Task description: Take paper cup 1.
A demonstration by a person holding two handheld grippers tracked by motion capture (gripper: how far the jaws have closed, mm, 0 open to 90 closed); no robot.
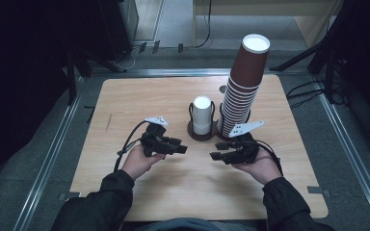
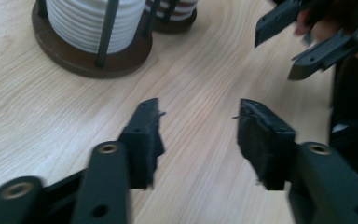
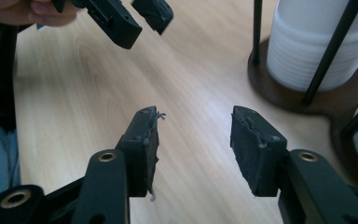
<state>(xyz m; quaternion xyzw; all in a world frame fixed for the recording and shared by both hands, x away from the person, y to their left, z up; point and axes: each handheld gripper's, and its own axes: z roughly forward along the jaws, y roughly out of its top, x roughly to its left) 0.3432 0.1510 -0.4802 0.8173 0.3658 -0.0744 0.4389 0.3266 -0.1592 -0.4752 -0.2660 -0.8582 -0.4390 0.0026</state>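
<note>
While both claws hung just above the worktop (image 1: 125,101), the left claw (image 1: 182,149) and the right claw (image 1: 215,156) stood open and empty, facing each other. Beyond them, the white cups (image 1: 202,115) and the tall brown cup stack (image 1: 243,86) sat untouched in the holder (image 1: 195,134). No cup seemed taken yet; the whole work remained.

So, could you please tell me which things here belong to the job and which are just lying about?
Job:
- left gripper, jaws apart, empty
- right gripper, jaws apart, empty
- white cup stack
- brown cup stack
- cup holder

Lying about:
- floor cables
- table, merely the work surface
</note>
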